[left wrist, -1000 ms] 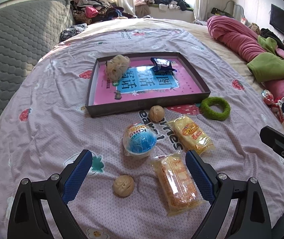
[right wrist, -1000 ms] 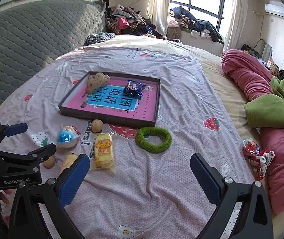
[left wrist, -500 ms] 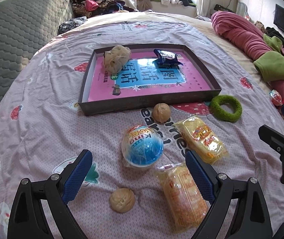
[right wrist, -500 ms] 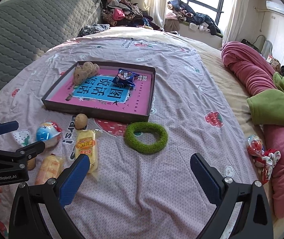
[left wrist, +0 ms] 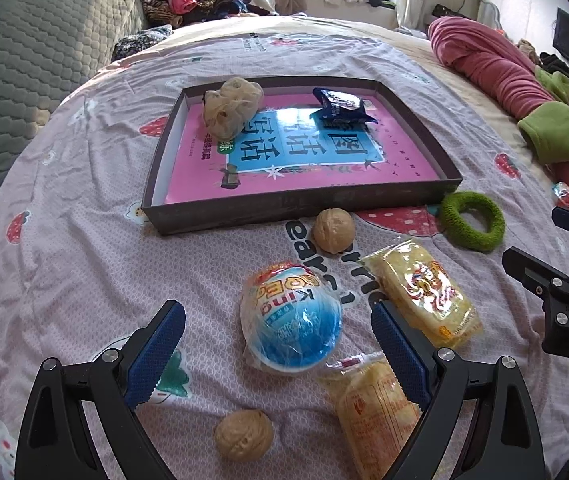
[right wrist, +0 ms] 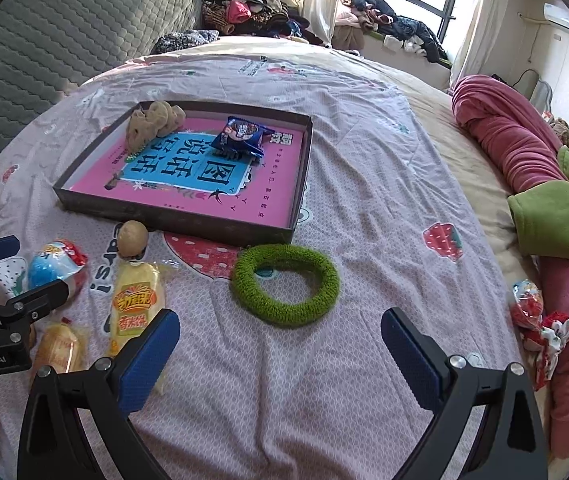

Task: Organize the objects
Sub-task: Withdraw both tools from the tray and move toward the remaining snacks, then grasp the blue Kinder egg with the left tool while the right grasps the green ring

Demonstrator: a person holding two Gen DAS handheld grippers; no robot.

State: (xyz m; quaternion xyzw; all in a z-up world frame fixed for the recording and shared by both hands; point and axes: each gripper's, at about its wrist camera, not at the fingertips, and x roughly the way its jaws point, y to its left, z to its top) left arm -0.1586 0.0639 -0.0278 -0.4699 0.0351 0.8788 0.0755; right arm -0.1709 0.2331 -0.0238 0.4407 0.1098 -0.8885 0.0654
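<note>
Blue toy egg (left wrist: 292,324) (light, slick wrapper, rigid shell): take it across its widest middle with your left gripper (left wrist: 278,340), fingers now spread apart.

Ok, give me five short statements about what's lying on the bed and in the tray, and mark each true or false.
1. The green ring lies inside the tray. False: it lies on the sheet by the tray's near corner.
2. A blue snack packet lies in the tray. True.
3. The left gripper is shut on the blue egg. False: it is open, the egg between its fingers.
4. The right gripper is open. True.
5. Two walnuts lie on the sheet. True.
</note>
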